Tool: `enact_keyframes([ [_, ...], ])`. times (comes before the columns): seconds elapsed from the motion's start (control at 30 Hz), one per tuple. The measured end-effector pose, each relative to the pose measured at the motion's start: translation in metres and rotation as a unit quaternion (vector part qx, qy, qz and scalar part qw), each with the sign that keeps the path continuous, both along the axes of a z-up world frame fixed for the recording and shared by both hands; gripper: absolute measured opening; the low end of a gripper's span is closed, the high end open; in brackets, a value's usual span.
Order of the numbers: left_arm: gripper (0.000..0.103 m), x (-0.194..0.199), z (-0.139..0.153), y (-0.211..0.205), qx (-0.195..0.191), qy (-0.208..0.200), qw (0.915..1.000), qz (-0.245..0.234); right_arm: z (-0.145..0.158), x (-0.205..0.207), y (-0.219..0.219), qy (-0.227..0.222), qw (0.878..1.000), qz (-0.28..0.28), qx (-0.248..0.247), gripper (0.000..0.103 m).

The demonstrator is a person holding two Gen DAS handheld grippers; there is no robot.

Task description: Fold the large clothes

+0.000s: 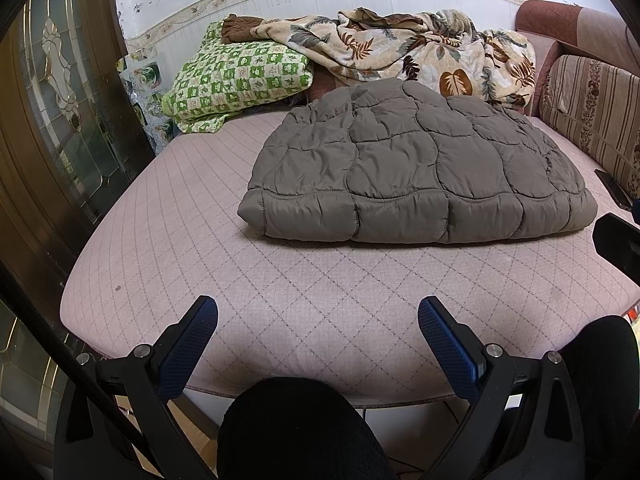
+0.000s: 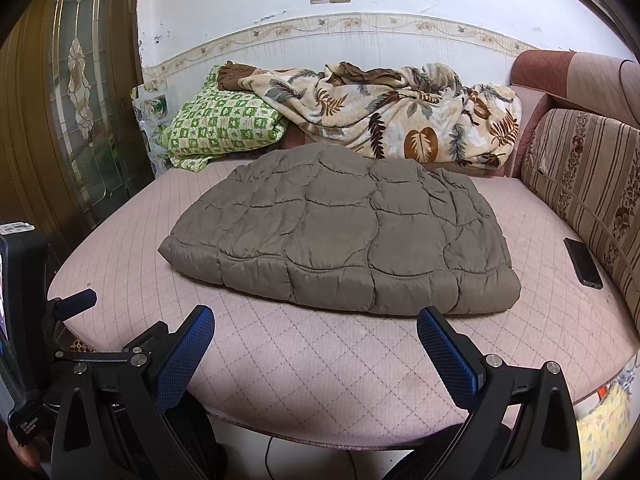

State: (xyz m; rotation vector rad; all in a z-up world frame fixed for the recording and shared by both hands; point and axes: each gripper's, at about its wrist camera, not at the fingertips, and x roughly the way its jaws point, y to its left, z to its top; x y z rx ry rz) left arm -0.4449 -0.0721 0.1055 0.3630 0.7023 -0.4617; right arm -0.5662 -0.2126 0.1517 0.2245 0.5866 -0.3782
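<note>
A: The grey quilted jacket [image 1: 416, 164] lies folded into a thick bundle mid-bed, on the pink mattress [image 1: 280, 300].

B: And both tools hang back over the near edge. Left tool [image 1: 318, 316] spread wide, gripping nothing; right tool [image 2: 316, 326] the same, clear of the jacket.

A: Behind it, a green checked pillow [image 2: 224, 124] and leaf-print blanket [image 2: 400, 112]. A phone [image 2: 583, 257] sits by the striped cushion [image 2: 584, 184].
</note>
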Motion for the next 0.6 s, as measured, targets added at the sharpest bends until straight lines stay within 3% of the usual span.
enact_keyframes([
  [0.6,0.1,-0.0005,-0.0006,-0.001,0.001,-0.001,1.0,0.001,-0.0008,-0.0013,-0.0017,0.001,1.0,0.0,0.001,0.102],
])
